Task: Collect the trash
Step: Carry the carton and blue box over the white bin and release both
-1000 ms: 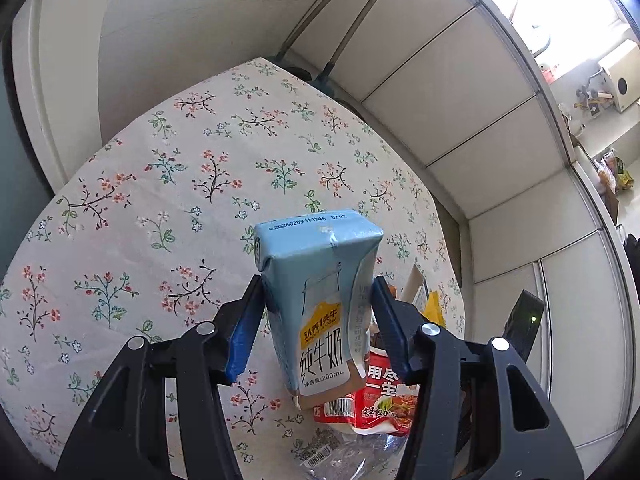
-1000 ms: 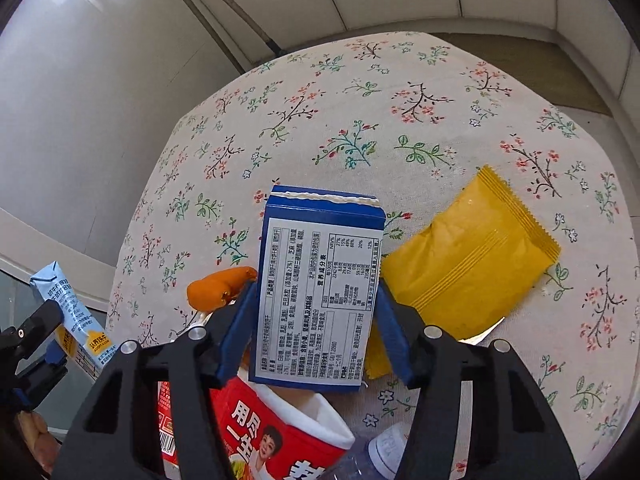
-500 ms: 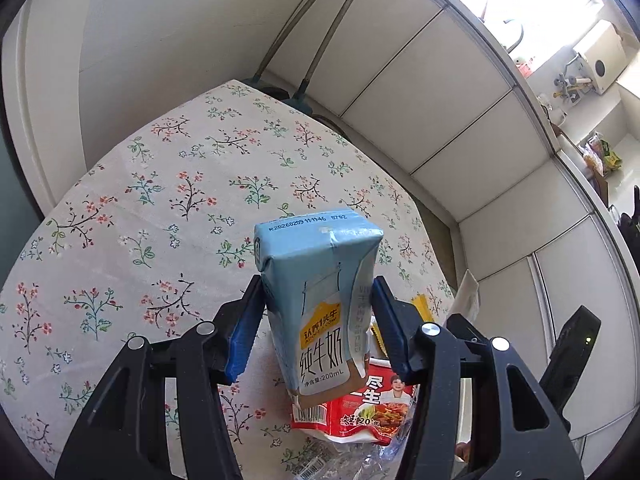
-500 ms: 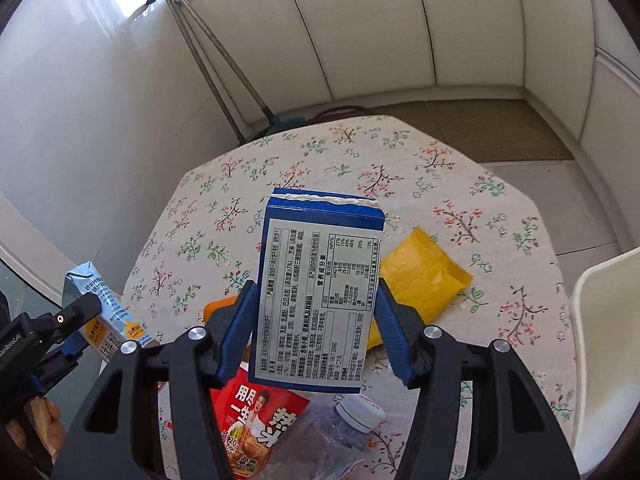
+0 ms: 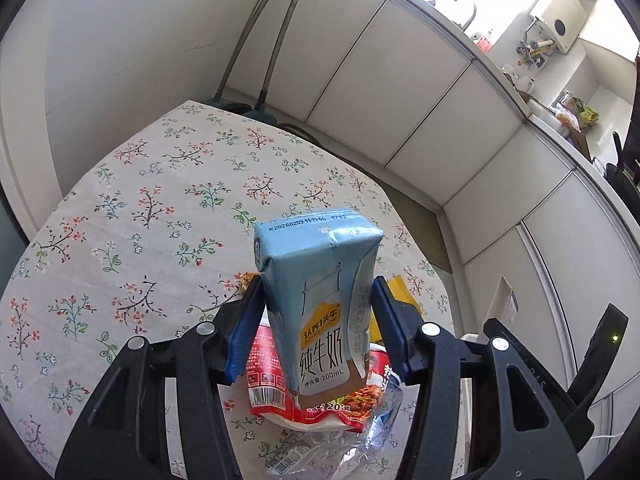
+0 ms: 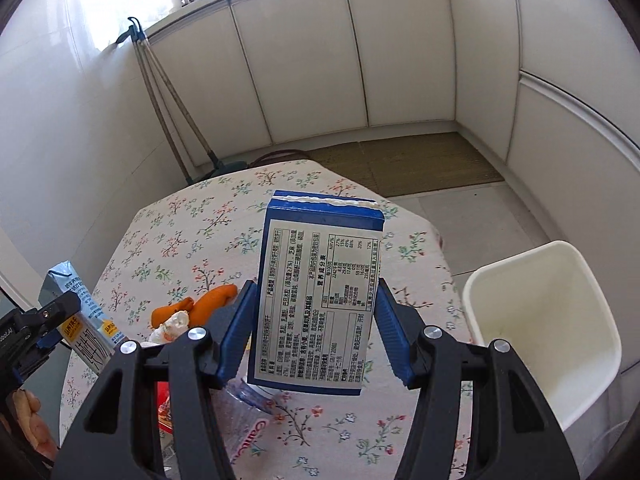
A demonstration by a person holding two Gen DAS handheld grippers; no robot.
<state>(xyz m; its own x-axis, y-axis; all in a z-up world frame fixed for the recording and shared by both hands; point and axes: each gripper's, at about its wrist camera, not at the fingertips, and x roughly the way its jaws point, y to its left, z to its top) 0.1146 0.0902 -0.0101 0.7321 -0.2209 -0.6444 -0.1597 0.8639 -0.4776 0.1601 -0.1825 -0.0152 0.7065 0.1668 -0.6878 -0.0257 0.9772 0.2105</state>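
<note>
My left gripper point(image 5: 316, 312) is shut on a light blue milk carton point(image 5: 320, 280) and holds it high above the floral table point(image 5: 160, 200). The carton also shows in the right wrist view point(image 6: 80, 312). My right gripper point(image 6: 316, 320) is shut on a dark blue carton point(image 6: 316, 300) with a white printed label, held above the table. A white trash bin point(image 6: 552, 320) stands off the table's right edge, right of my right gripper. A red noodle wrapper point(image 5: 272, 380), a clear plastic bottle point(image 6: 244, 420), a yellow packet point(image 5: 400, 288) and orange peel point(image 6: 208, 300) lie on the table below.
White cabinets point(image 6: 360, 60) line the far walls. Two mop handles point(image 6: 168, 100) lean in the corner behind the table. A woven mat point(image 6: 408, 160) lies on the floor beyond the table. A counter with small items point(image 5: 560, 80) runs at the right.
Both grippers have risen well above the table with their cartons still held. The right view has tilted up and back, so the white bin is now in sight at the right.
</note>
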